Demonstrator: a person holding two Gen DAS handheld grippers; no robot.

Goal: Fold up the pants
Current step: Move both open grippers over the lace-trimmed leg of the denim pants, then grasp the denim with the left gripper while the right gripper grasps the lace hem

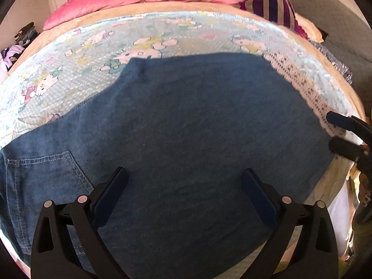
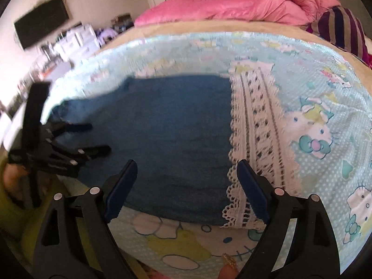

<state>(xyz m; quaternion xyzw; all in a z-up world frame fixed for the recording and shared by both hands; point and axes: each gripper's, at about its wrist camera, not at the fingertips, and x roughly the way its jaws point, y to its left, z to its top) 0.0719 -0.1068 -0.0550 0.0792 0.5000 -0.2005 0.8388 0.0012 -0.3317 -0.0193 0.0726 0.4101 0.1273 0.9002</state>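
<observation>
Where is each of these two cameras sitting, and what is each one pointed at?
Left wrist: rides on the left gripper, looking down past its open fingers at the blue pants; the right gripper shows at the right edge.
Right wrist: rides on the right gripper, aimed at the pants' lace-trimmed hem; the left gripper and a fingertip show.
Shared: pants, cartoon-print sheet, pink quilt.
</observation>
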